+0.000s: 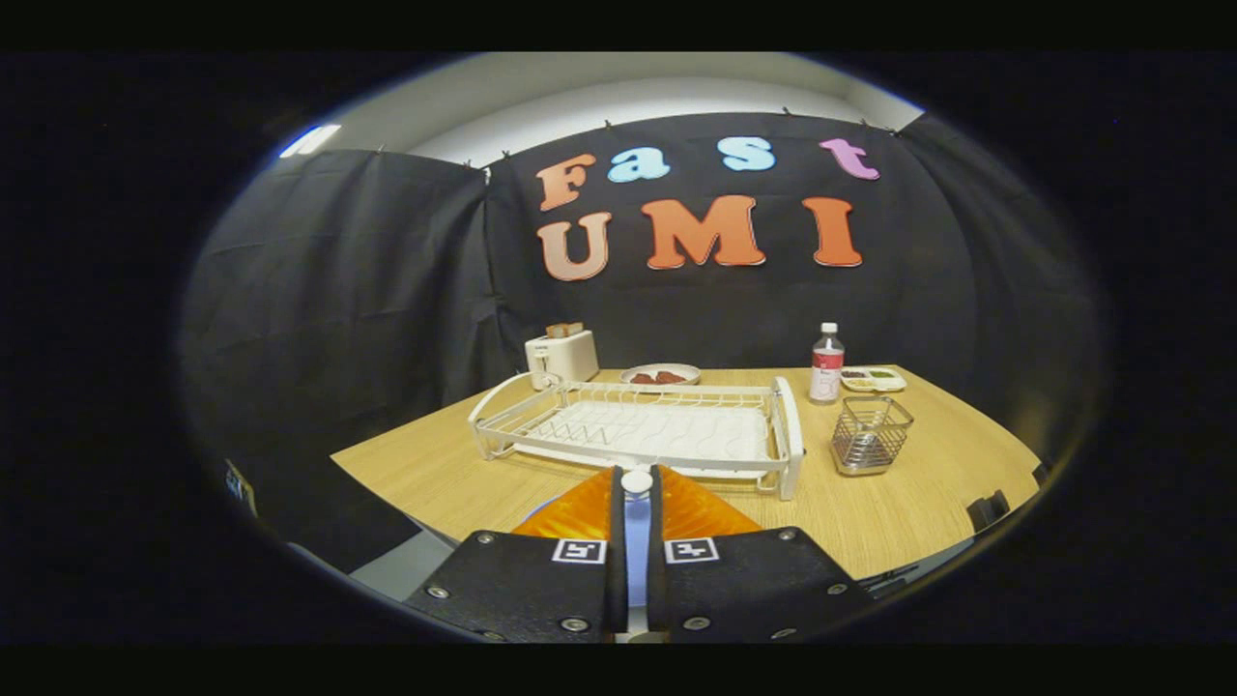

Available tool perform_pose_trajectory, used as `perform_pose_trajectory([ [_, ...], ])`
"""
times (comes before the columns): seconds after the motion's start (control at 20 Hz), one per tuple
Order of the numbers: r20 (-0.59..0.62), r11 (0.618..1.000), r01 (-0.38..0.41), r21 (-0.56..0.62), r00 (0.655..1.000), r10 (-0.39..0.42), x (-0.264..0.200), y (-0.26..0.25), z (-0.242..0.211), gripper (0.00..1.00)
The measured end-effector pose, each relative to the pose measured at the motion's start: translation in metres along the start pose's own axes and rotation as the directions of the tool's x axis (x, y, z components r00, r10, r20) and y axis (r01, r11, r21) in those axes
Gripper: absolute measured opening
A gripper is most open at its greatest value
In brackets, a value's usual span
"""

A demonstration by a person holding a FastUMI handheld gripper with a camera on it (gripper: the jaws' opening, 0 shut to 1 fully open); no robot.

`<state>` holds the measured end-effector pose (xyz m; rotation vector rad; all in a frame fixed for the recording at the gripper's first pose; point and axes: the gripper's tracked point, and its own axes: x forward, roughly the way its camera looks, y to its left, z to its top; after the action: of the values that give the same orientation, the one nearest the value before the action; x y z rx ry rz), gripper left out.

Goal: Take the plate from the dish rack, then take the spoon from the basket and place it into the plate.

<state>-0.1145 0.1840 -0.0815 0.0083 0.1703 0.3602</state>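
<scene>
Black-draped booth, light wood-grain tabletop (464,474) filling the middle of the gripper view. On it, just ahead of the fingers, a white wire dish rack with rounded end handles (638,430) sits lengthwise; its slots look empty, no plate standing in it. Right of the rack, near its end handle, a small square chrome wire basket (871,434) stands upright; something pale sits low inside it, too small to tell whether it's the spoon. Behind the rack: a white two-slot toaster with bread in it (562,355) at the back left, a shallow round dish with dark food (661,374) mid-back, a clear plastic bottle with white cap and red label (826,362) and a white compartment tray of food (873,378) back right, all set along the far side so the working area stays free. The black two-finger gripper (637,488) is low at the near edge of the table, fingers drawn close together and clamped on a thin edge: a translucent orange ribbed plate (696,512) spreads to both sides of the fingers, with a bluish strip and a small white round piece showing in the narrow gap between them. Gripping by the rim keeps the plate roughly level and clear of the rack. Judgement: plate is out of the rack, first step about done; it needs setting down on free tabletop near the basket before the spoon step, which has not started. Risk: thin rim grip could let the plate tip.
</scene>
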Motion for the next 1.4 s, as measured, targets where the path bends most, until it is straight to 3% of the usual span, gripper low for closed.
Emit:
perform_pose_trajectory([
  [0.4, -0.031, 1.0, -0.003, 0.002, 1.0, 0.003, 0.01, -0.003, -0.018, 0.09],
  [0.75, -0.113, 1.0, 0.03, 0.0, 0.993, -0.029, 0.013, -0.012, -0.048, 0.2],
  [0.95, -0.111, 0.999, 0.044, 0.016, 0.993, -0.042, 0.014, -0.018, -0.047, 0.43],
  [1.1, -0.094, 0.995, 0.087, 0.047, 0.992, -0.083, 0.011, -0.037, -0.037, 0.85],
  [1.2, -0.083, 0.99, 0.121, 0.067, 0.99, -0.115, 0.011, -0.052, -0.031, 0.96],
  [1.4, -0.041, 0.975, 0.223, 0.017, 0.974, -0.222, 0.001, -0.097, -0.012, 0.98],
])
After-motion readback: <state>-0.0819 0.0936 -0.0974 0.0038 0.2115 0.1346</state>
